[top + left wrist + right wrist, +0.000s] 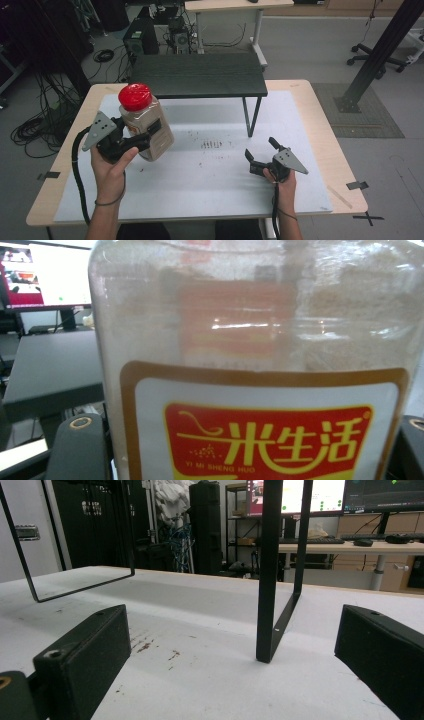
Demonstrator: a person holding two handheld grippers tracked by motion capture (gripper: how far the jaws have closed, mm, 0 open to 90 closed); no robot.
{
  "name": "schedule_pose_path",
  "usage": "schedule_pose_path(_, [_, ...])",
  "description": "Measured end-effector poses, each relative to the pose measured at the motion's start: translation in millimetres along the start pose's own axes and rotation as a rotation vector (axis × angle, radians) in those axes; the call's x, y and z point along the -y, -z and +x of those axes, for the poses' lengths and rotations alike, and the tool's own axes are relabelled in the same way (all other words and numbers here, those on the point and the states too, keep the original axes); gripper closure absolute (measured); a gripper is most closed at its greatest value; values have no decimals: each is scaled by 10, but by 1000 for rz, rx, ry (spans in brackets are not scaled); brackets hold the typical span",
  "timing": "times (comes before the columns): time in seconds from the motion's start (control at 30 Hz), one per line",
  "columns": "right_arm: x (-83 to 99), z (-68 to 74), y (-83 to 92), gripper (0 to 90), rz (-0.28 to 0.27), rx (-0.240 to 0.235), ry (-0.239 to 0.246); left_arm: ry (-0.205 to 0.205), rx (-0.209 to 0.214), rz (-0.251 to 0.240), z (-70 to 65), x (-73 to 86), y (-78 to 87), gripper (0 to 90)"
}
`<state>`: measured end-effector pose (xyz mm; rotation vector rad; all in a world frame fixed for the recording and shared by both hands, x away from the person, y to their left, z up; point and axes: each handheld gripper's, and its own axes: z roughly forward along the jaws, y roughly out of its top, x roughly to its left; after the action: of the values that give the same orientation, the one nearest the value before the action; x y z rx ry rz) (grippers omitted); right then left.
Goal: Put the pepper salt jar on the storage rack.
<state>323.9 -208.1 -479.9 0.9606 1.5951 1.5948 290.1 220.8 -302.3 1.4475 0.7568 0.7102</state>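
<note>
Surface: wooden counter [320, 130] covered by a white sheet [210, 175], specked with dark crumbs at the centre of the high view. Around it, grey floor; cable tangle [40, 125] at left frame edge; computer towers [140, 37] and a second desk [235, 6] along the top; black post [375, 55] on a mat and an office chair base [375, 62] at upper right.

Edges and open room: lower centre and right of the sheet lie bare; front edge runs along the frame bottom.

Items: black shelf riser [200, 75] stands across the upper middle, its thin metal leg [272, 580] rising just ahead of the right gripper [262, 155], whose jaws stand wide apart, low over the sheet, holding nothing. Clear plastic jar [147, 127] with red lid [134, 96], filled with pale grain, red-and-yellow label [265, 440], sits left of centre, tilted, raised off the sheet, clamped between the jaws of the left gripper [135, 140].
</note>
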Motion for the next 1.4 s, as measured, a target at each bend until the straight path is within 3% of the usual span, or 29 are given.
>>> schedule_pose_path(0.63, [2, 0, 4, 12, -6, 1, 2, -4, 43, -29, 108, -450, -75, 256])
schedule_pose_path(1.4, [1, -2, 3, 12, -6, 5, -2, -23, 58, -39, 301, -844, -185, 256])
